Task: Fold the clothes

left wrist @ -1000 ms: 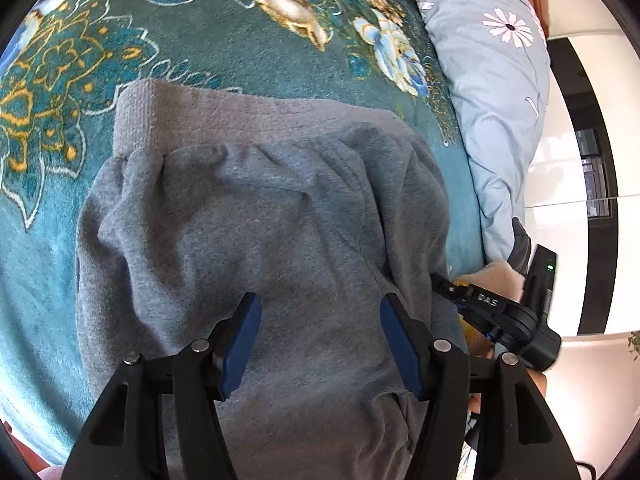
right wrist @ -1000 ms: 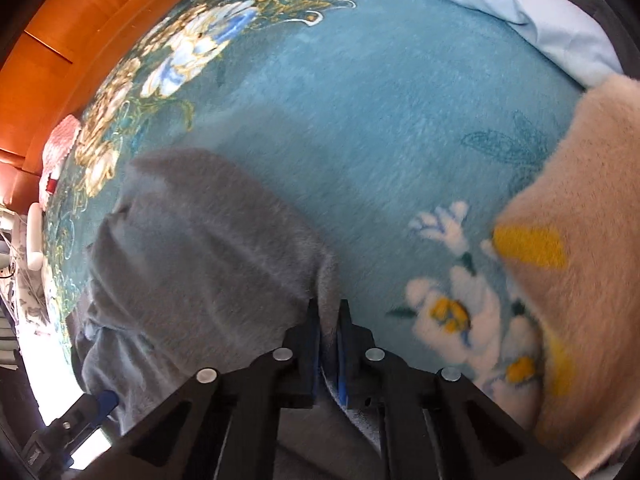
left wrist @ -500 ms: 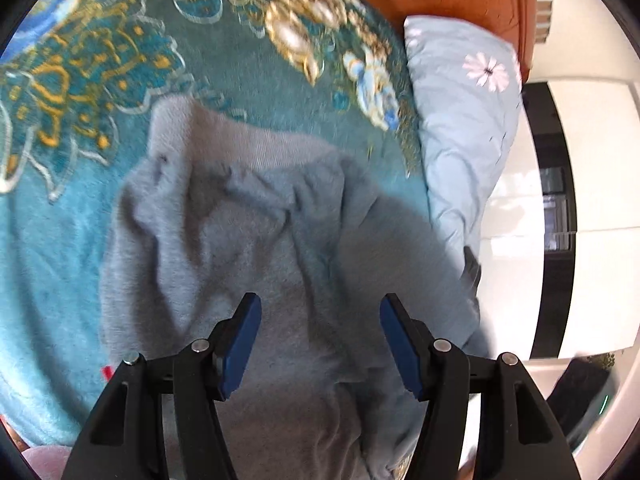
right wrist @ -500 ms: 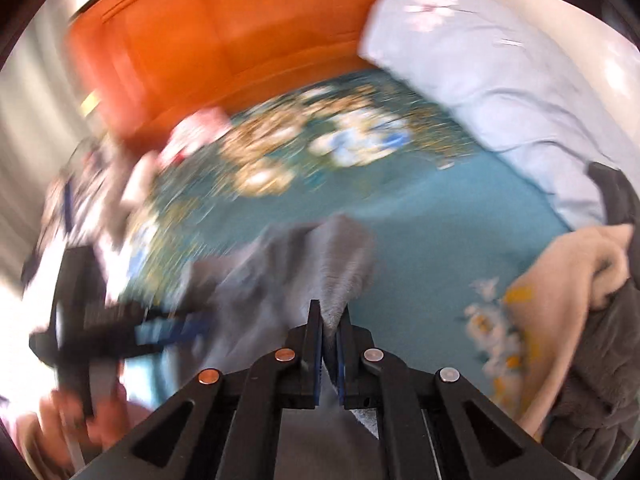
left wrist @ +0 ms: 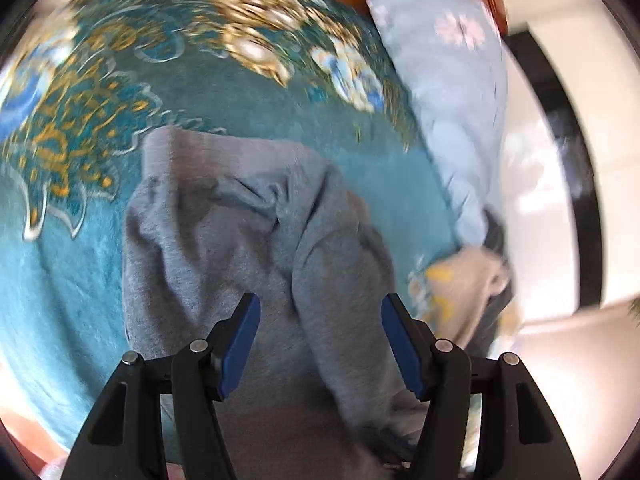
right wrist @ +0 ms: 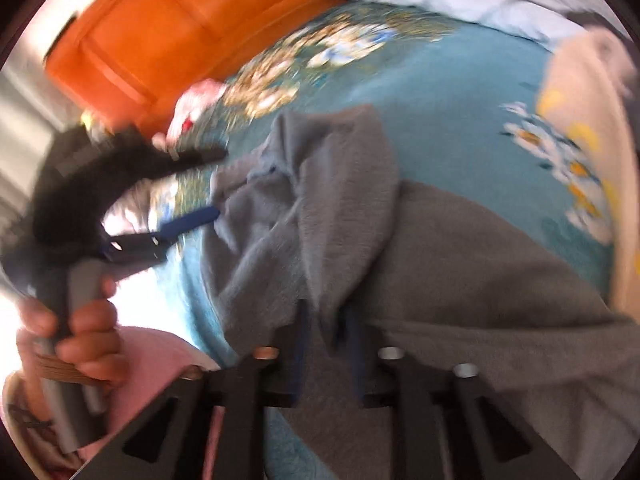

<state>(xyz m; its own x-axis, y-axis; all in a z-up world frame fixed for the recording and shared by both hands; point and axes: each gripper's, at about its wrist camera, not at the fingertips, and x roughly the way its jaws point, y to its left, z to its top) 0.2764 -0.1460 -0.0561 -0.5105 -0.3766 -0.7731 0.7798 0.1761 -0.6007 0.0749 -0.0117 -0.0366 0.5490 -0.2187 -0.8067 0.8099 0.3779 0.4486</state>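
A grey sweatshirt (left wrist: 240, 240) lies rumpled on the teal patterned blanket (left wrist: 80, 260), with a fold of its right side laid over the middle. My left gripper (left wrist: 320, 332) is open and empty, hovering over the garment's near part. It also shows in the right wrist view (right wrist: 192, 188), open beside the garment's far edge. In the right wrist view the grey sweatshirt (right wrist: 460, 272) fills the foreground. My right gripper (right wrist: 326, 344) has its jaws slightly parted around a ridge of the grey cloth; the view is blurred.
A pale blue pillow (left wrist: 452, 92) lies at the right edge of the bed. A beige and yellow garment (left wrist: 468, 280) lies beside it, also in the right wrist view (right wrist: 588, 152). An orange wooden headboard (right wrist: 160, 32) stands behind. A pink item (right wrist: 196, 100) lies near it.
My right gripper carried the sweatshirt's side over onto the middle and its jaws have parted from fully shut. My left gripper rose and pulled back, staying open.
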